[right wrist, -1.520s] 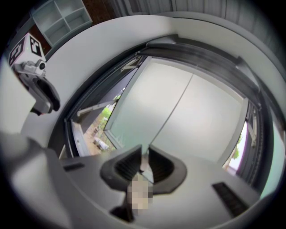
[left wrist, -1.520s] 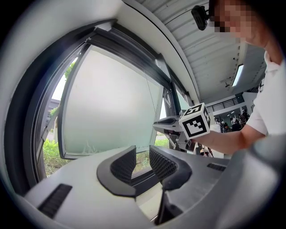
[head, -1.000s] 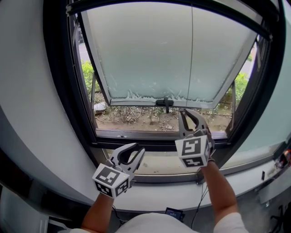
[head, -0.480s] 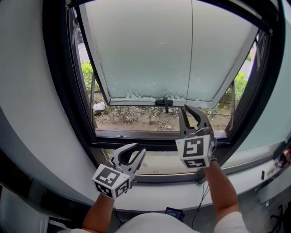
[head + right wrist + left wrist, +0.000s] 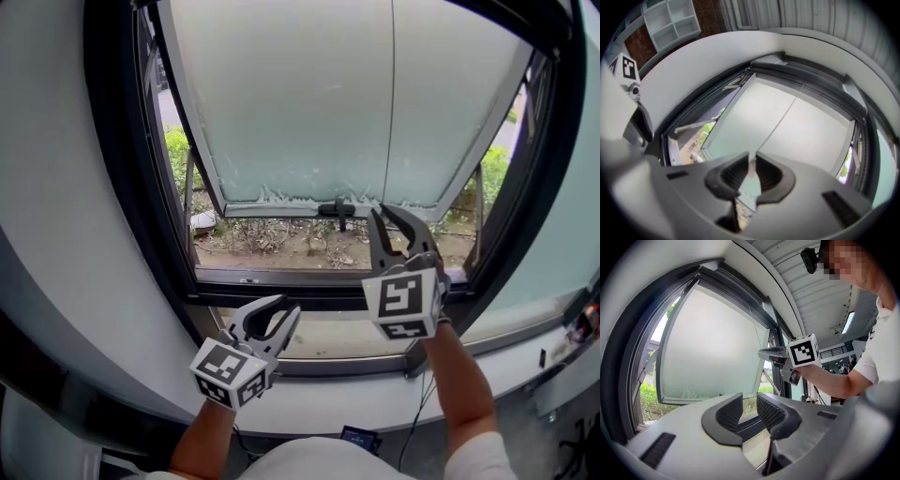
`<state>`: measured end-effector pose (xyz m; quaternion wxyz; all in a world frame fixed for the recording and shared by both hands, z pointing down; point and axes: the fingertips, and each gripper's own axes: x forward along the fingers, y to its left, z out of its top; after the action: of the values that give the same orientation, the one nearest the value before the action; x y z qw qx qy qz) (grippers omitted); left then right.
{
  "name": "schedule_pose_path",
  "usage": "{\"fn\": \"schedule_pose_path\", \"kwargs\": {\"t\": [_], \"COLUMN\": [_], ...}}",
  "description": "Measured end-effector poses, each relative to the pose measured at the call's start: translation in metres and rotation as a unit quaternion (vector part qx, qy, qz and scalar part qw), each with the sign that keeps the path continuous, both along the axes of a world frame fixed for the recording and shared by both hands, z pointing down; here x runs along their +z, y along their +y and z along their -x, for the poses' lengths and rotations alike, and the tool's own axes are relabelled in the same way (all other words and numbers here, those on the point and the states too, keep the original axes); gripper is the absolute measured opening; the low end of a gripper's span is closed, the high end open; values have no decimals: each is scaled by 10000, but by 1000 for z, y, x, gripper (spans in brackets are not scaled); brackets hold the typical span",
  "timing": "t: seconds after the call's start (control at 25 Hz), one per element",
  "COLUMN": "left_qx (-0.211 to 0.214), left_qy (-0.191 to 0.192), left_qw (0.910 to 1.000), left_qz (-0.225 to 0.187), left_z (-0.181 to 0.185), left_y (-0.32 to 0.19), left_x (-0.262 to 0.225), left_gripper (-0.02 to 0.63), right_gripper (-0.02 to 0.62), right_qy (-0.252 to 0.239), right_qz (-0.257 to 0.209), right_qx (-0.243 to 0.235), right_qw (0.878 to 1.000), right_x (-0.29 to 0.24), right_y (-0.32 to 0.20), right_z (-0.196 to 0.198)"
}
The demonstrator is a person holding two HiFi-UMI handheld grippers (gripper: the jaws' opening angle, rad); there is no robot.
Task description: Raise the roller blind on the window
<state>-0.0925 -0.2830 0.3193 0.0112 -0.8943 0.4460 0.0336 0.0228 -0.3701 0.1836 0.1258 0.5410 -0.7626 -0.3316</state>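
Right gripper (image 5: 382, 216): jaws closed on the cord (image 5: 393, 112) in front of the window pane (image 5: 291, 103). Left gripper (image 5: 284, 306): jaws open, empty, below the pane. The blind itself is not seen, and is presumably rolled above the pane. Risk: the thin cord could be slipped from the jaws if pulled obliquely.

Left tongs (image 5: 289, 306) point level toward the window, low and left of centre, with the jaws clearly apart and nothing between the pads (image 5: 732, 412). The left forearm (image 5: 202, 441) is bare and reaches up from the bottom edge. Right tongs (image 5: 384, 214) sit higher, tilted slightly up, with the jaws nearly closed and pinching the thin cord (image 5: 393, 94). The right forearm (image 5: 459, 384) is extended.
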Motion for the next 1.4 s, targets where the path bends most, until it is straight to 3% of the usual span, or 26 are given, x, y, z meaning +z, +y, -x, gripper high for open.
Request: {"fn": "schedule_pose_path", "kwargs": {"t": [1.4], "left_qx": [45], "left_qy": [-51], "left_qw": [9999], "left_qz": [81], "left_z": [1], "left_y": [3], "left_x": [4], "left_gripper": [110], "right_gripper": [58], "right_qy": [-232], "right_qz": [-486], "right_qx": [120], "right_qw": [9985], "right_x": [-50], "right_y": [12], "right_z": [-22]}}
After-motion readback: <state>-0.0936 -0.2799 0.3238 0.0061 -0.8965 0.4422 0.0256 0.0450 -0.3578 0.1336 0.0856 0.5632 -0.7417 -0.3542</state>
